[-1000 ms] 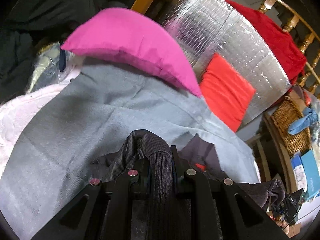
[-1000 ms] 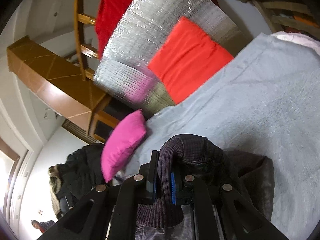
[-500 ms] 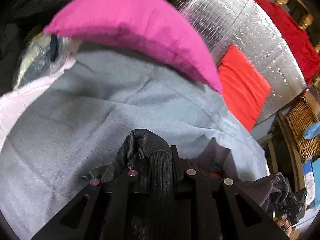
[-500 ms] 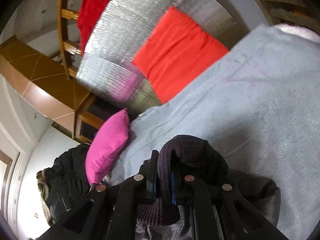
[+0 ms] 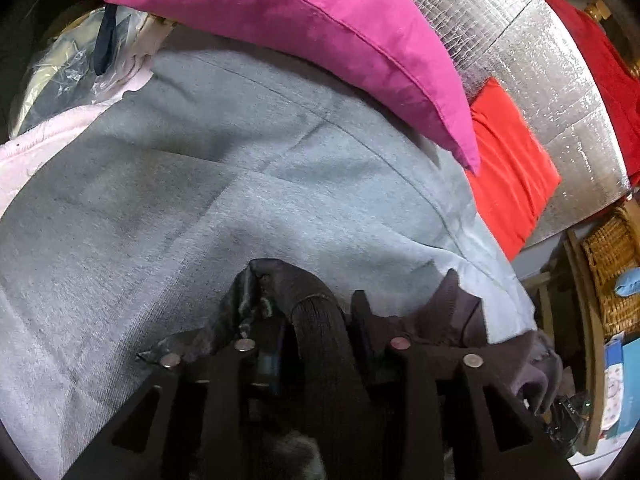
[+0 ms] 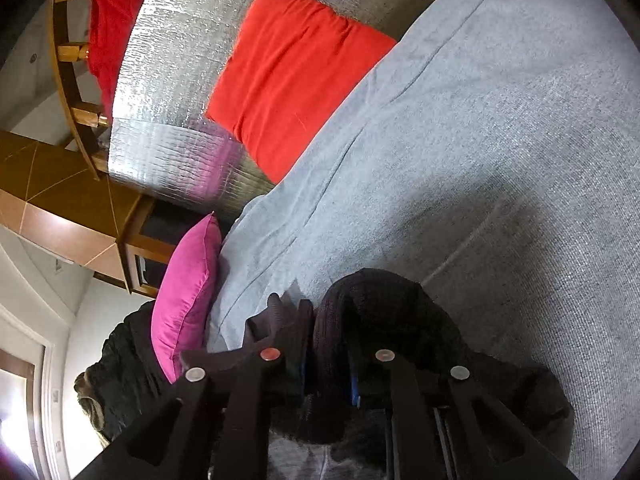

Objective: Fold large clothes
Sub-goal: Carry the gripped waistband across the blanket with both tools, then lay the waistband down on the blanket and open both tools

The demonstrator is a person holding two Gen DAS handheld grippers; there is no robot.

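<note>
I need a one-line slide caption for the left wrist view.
Left hand-held gripper, jaws opening around a dark ribbed garment, over a grey blanket below a pink cushion.

So the dark garment is bunched on the near part of the bed cover. One pillow sits at the cover's far edge, with another cushion past its far right corner, leaning on the foil panel. A wicker basket stands off the right edge.
</note>
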